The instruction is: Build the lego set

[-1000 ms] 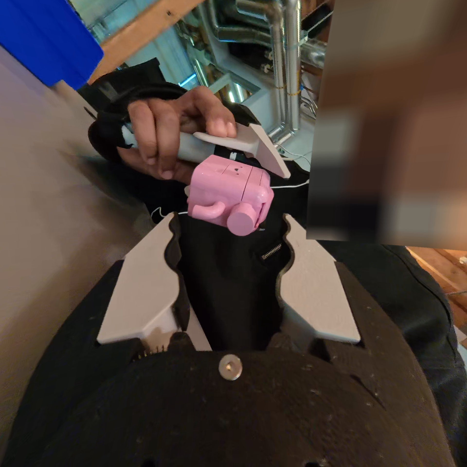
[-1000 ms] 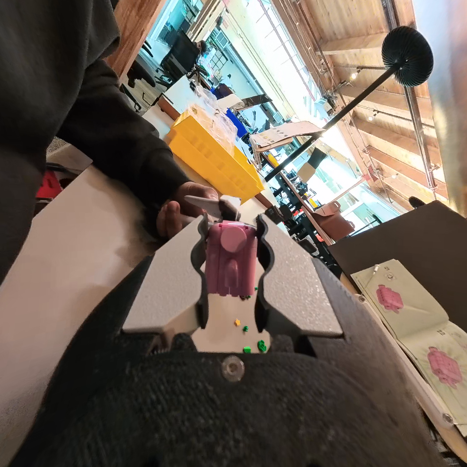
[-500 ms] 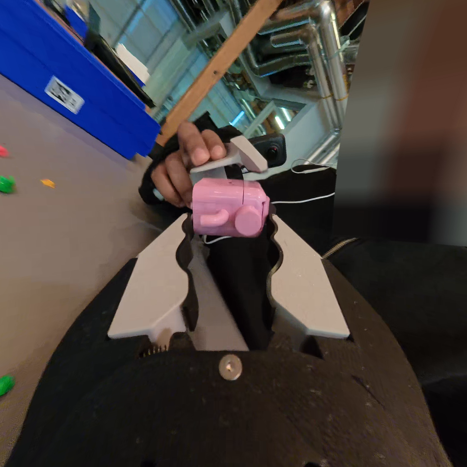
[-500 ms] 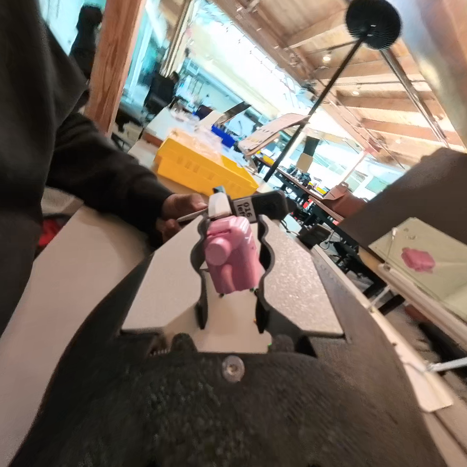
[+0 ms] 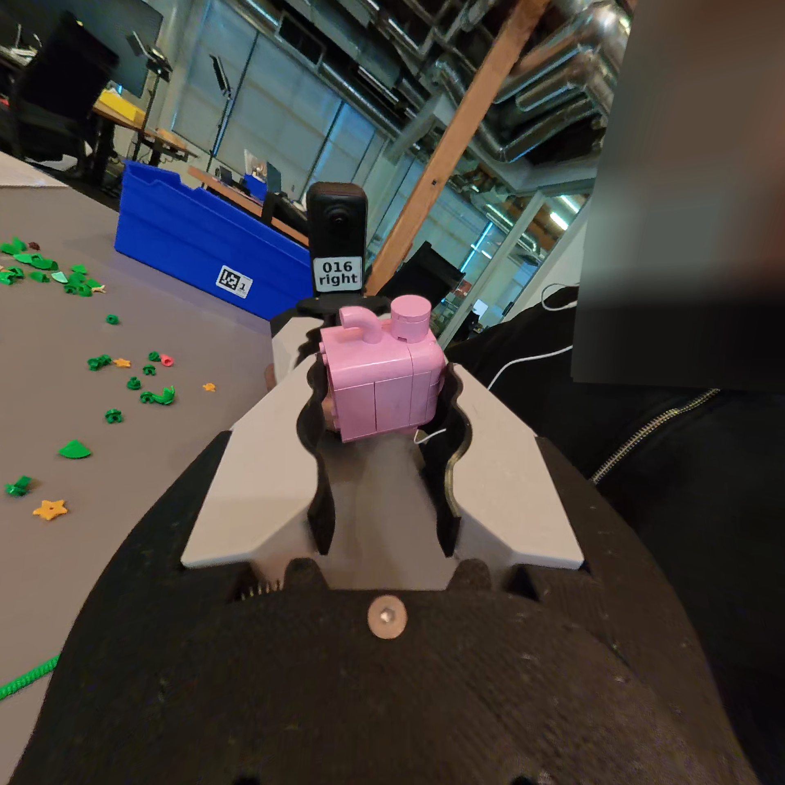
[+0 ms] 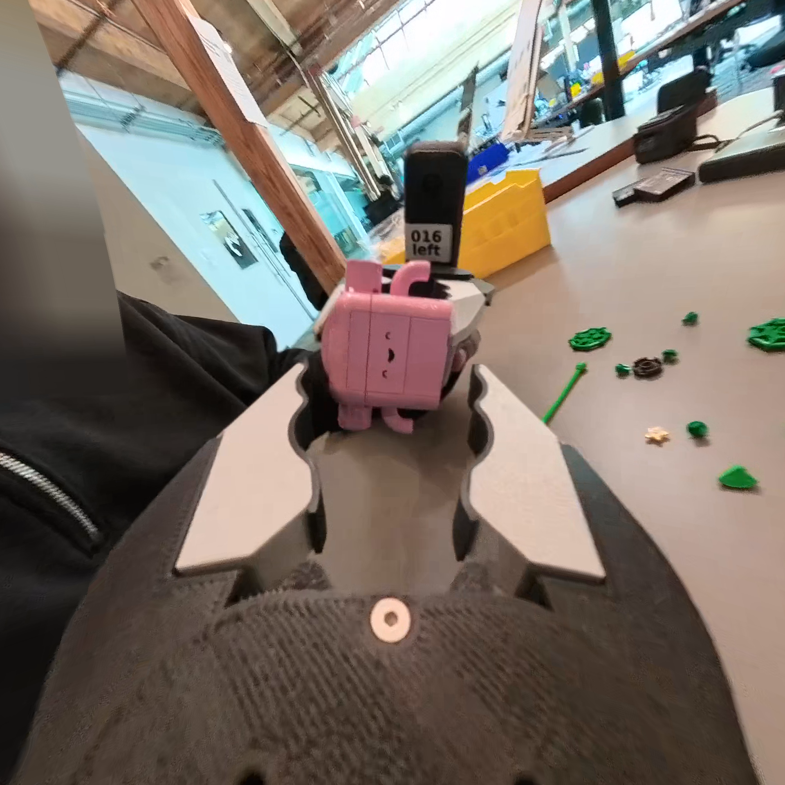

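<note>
The left gripper (image 5: 384,399) clenches the pink lego figure (image 5: 378,382) above the tabletop's (image 5: 178,335) near edge; the right gripper (image 6: 388,393) stands released around it — fingers apart. Green pieces (image 6: 738,480) scatter farther in.

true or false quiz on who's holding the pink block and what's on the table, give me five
1. The left gripper is clamped on the pink block. True.
2. The right gripper is also shut on the block. False: its jaws stand wide apart and clear of it.
3. The block rests on the table. False: it is held up above it.
4. Small green pieces lie scattered on the table. True.
5. The bin in the right wrist view is red. False: it is yellow.
</note>
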`<state>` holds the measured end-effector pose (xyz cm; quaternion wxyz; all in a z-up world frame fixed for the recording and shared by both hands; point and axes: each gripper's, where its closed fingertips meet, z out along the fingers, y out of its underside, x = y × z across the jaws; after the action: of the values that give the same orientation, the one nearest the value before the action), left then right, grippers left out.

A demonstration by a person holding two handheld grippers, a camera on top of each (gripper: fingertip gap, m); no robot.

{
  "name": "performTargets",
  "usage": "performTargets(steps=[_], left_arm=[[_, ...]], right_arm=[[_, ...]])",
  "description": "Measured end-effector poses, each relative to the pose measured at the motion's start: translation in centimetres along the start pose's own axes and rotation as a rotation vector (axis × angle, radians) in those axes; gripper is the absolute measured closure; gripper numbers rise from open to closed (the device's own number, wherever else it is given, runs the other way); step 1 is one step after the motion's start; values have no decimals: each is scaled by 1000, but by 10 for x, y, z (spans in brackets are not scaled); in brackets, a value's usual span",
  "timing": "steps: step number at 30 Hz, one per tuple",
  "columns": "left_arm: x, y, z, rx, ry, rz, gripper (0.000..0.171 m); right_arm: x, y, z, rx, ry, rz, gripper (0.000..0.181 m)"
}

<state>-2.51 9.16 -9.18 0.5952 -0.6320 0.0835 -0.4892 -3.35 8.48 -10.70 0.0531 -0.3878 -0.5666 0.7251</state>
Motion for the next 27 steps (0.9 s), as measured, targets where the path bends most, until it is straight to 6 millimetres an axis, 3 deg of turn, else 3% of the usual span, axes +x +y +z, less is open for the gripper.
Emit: performTargets(steps=[3, 11, 27], left_arm=[[-1, 7, 5, -38, -19, 37, 122], [-2, 11, 5, -65, -37, 65, 124], [-4, 15, 7, -83, -53, 25, 123]], right_arm=[[-2, -2, -1, 14, -17, -8, 122], [0, 4, -3, -86, 48, -185, 126], [1, 8, -6, -136, 57, -123, 127]])
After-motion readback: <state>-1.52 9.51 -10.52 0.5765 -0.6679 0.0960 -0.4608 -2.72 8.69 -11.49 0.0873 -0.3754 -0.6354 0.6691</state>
